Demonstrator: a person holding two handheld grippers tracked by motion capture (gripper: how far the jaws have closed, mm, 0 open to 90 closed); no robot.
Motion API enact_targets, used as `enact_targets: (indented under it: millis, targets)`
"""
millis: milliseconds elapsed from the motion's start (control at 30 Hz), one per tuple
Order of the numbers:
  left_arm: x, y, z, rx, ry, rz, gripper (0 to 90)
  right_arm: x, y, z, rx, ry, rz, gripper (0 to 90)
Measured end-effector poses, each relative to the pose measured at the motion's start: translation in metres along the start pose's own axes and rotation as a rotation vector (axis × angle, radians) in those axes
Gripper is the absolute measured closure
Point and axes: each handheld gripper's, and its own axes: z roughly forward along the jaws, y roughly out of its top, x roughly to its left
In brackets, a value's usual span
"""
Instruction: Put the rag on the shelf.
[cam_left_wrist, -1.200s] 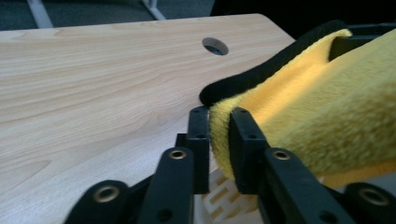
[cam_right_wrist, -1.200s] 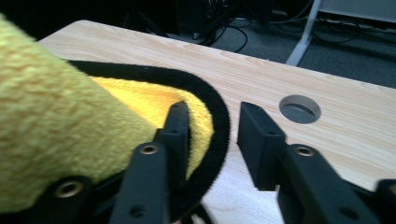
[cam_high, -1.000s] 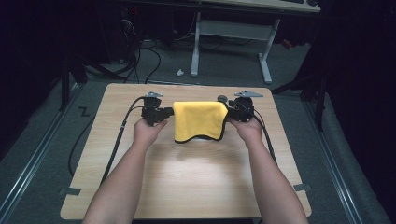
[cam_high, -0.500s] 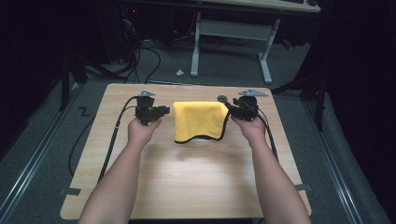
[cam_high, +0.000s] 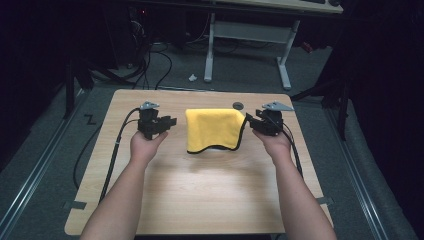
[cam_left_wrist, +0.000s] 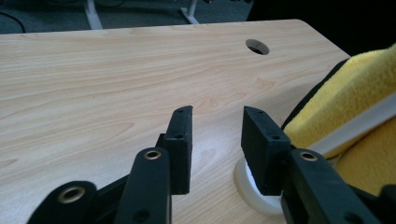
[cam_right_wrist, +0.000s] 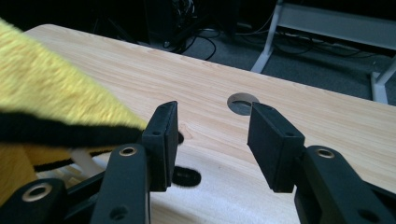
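- A yellow cloth (cam_high: 214, 129) with a dark trimmed edge is draped over something near the middle of the high view, toward the far half of the wooden counter (cam_high: 200, 195); its edges hang down onto the wood.
- The left tool (cam_high: 167, 123) sits left of centre in the high view, held in the person's left hand (cam_high: 144, 145), its jaws parted and holding nothing, just beside the cloth's left edge but apart from it.
- In the left gripper view, the left tool (cam_left_wrist: 215, 135) shows a clear gap between its jaws over bare wood; the cloth (cam_left_wrist: 355, 98) rises at the right of the frame, with a pale bar (cam_left_wrist: 359, 123) across it and a white round base (cam_left_wrist: 254, 193) under it at the bottom.
- The right tool (cam_high: 251, 121) sits right of centre in the high view, held in the right hand (cam_high: 274, 144), close to the cloth's right edge.
- In the right gripper view, the right tool (cam_right_wrist: 215, 140) has its jaws spread and empty; the cloth (cam_right_wrist: 51, 100) fills the left of the frame, its dark hem running up to the left jaw.
- A round hole (cam_high: 238, 105) in the counter lies just beyond the cloth in the high view.
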Motion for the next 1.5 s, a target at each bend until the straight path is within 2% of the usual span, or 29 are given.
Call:
enact_targets:
  millis: [133, 200, 333, 433, 500, 533, 567, 633, 700, 767, 833, 900, 967, 1033, 1100, 1167, 1200, 1233, 1267, 1300, 1333, 1367, 1400, 1433, 1467, 1500]
  targets:
    - [0.002, -0.009, -0.009, -0.014, 0.007, 0.007, 62.0, 0.004, -0.005, -0.009, 0.001, 0.001, -0.032, 52.5]
    - [0.004, -0.014, -0.014, -0.024, 0.015, 0.002, 61.9, 0.006, -0.008, -0.015, -0.033, -0.009, -0.054, 52.5]
    - [0.006, -0.02, -0.023, -0.039, 0.02, -0.008, 60.5, 0.009, -0.01, -0.024, -0.028, -0.011, -0.057, 51.4]
    - [0.006, -0.028, -0.035, -0.06, 0.021, -0.003, 58.6, 0.015, -0.016, -0.034, -0.064, -0.011, -0.078, 51.4]
    - [0.004, -0.034, -0.042, -0.073, 0.021, 0.004, 57.2, 0.022, -0.02, -0.045, -0.049, -0.022, -0.102, 50.1]
    - [0.003, -0.038, -0.047, -0.082, 0.02, 0.009, 57.2, 0.022, -0.02, -0.045, -0.049, -0.022, -0.102, 50.1]
    - [-0.001, -0.046, -0.056, -0.083, 0.022, 0.019, 55.9, 0.026, -0.025, -0.054, -0.071, -0.022, -0.112, 49.9]
    - [-0.006, -0.055, -0.065, -0.095, 0.01, 0.025, 54.9, 0.031, -0.03, -0.063, -0.075, -0.025, -0.122, 49.9]
    - [-0.009, -0.059, -0.069, -0.103, 0.003, 0.026, 54.4, 0.033, -0.033, -0.067, -0.077, -0.021, -0.119, 49.6]
    - [-0.018, -0.075, -0.082, -0.113, -0.016, 0.035, 53.1, 0.039, -0.042, -0.078, -0.051, 0.013, -0.112, 47.6]
    - [-0.021, -0.081, -0.085, -0.11, -0.021, 0.039, 51.9, 0.044, -0.05, -0.086, -0.052, 0.012, -0.12, 48.1]
    - [-0.032, -0.098, -0.095, -0.103, -0.036, 0.053, 50.8, 0.049, -0.059, -0.093, -0.051, 0.022, -0.141, 48.1]
    - [-0.035, -0.104, -0.096, -0.1, -0.046, 0.051, 50.1, 0.052, -0.064, -0.096, -0.056, 0.022, -0.149, 48.2]
    - [-0.048, -0.121, -0.099, -0.07, -0.059, 0.072, 47.4, 0.062, -0.079, -0.104, -0.037, 0.035, -0.142, 47.9]
    - [-0.052, -0.126, -0.1, -0.06, -0.064, 0.078, 46.9, 0.066, -0.084, -0.106, -0.033, 0.042, -0.143, 47.5]
    - [-0.068, -0.146, -0.098, -0.006, -0.075, 0.097, 45.5, 0.08, -0.101, -0.111, -0.023, 0.047, -0.172, 45.4]
    - [-0.068, -0.146, -0.098, -0.006, -0.075, 0.097, 45.3, 0.086, -0.107, -0.113, -0.012, 0.049, -0.177, 44.8]
    - [-0.075, -0.153, -0.097, 0.009, -0.085, 0.1, 45.3, 0.086, -0.107, -0.113, -0.012, 0.049, -0.177, 44.8]
    - [-0.09, -0.167, -0.096, 0.027, -0.101, 0.112, 45.4, 0.096, -0.122, -0.115, 0.01, 0.06, -0.172, 42.3]
    - [-0.09, -0.167, -0.096, 0.027, -0.101, 0.112, 46.1, 0.096, -0.122, -0.115, 0.01, 0.06, -0.172, 42.3]
    - [-0.106, -0.173, -0.089, 0.085, -0.134, 0.141, 45.7, 0.104, -0.144, -0.118, 0.004, 0.042, -0.151, 46.1]
    - [-0.106, -0.173, -0.089, 0.085, -0.134, 0.141, 45.5, 0.104, -0.144, -0.118, 0.004, 0.042, -0.151, 46.1]
    - [-0.116, -0.176, -0.084, 0.107, -0.142, 0.188, 45.5, 0.107, -0.153, -0.118, 0.028, 0.034, -0.151, 46.6]
    - [-0.121, -0.176, -0.081, 0.122, -0.137, 0.226, 45.7, 0.109, -0.158, -0.117, 0.058, 0.057, -0.164, 46.5]
    - [-0.132, -0.175, -0.077, 0.144, -0.122, 0.307, 45.1, 0.11, -0.163, -0.117, 0.056, 0.051, -0.182, 47.2]
    - [-0.132, -0.175, -0.077, 0.144, -0.122, 0.307, 44.6, 0.11, -0.163, -0.117, 0.056, 0.051, -0.182, 47.2]
